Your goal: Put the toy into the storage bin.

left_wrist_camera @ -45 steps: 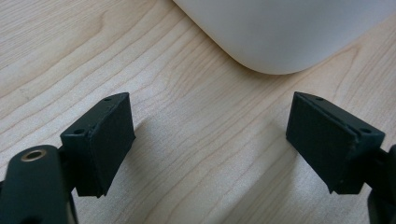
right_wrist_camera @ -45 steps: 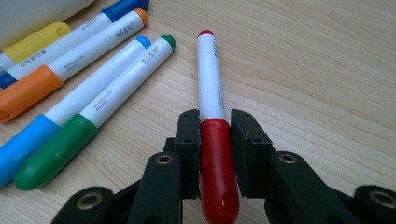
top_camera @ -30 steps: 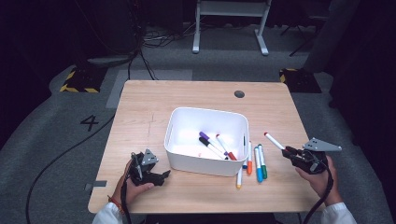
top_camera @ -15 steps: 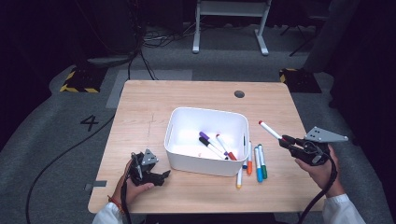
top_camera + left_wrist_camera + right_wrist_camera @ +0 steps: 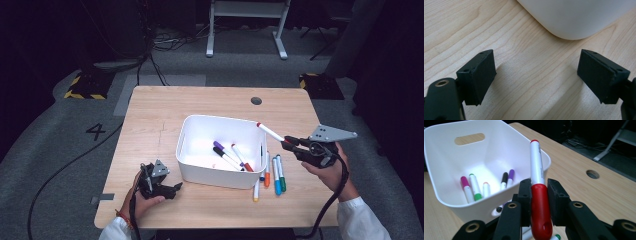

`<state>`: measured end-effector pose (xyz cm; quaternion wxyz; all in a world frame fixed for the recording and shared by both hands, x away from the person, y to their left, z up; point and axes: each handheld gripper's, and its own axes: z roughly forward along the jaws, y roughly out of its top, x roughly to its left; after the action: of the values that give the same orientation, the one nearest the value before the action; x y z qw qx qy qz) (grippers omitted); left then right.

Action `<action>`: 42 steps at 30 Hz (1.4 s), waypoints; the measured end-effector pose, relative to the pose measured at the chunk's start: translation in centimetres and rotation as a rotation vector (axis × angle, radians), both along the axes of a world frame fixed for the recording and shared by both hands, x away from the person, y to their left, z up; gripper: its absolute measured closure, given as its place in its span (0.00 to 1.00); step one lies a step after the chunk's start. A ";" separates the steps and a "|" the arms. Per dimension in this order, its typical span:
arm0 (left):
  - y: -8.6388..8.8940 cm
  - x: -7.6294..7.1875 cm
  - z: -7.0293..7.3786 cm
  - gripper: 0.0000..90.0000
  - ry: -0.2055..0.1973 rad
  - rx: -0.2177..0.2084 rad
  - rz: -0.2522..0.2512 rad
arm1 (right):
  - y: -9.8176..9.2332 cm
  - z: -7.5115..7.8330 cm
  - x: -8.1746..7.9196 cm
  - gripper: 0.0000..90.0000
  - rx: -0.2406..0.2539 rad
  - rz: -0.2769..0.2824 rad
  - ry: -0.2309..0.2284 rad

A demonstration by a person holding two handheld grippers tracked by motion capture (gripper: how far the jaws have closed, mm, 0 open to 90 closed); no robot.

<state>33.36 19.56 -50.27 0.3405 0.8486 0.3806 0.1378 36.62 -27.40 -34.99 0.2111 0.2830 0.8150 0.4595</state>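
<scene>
Red marker (image 5: 537, 192) over bin (image 5: 186, 135) rim (R gripper (image 5: 538, 195))

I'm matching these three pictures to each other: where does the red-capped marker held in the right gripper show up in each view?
High view: the red marker slants up-left from the right gripper, right of centre, over the bin's right rim.
Left gripper view: not in it; open jaws over bare wood.
Right gripper view: centre, upright, its red cap clamped between the jaws.
Shared landmark: the white bin, top edge in the left gripper view, upper left in the right gripper view.

Grey carpeted floor (image 5: 60, 125), dark room, white stand (image 5: 247, 25) behind.
</scene>
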 end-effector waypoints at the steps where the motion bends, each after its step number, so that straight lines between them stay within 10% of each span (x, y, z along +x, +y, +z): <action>1: 0.0 0.0 0.0 0.17 0.000 0.000 0.000 | 0.4 0.1 0.1 0.83 -0.021 0.014 -0.002; 26: 0.0 0.0 0.0 0.17 -0.001 0.000 0.000 | 11.7 -0.9 3.3 0.83 -0.168 0.302 0.128; 42: 0.0 0.0 0.0 0.17 -0.001 0.001 -0.001 | 14.4 -2.0 3.4 0.83 -0.328 0.448 0.243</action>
<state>33.36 19.56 -50.27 0.3404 0.8489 0.3800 0.1383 39.97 -13.02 -37.03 0.0485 0.1113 0.9397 0.3196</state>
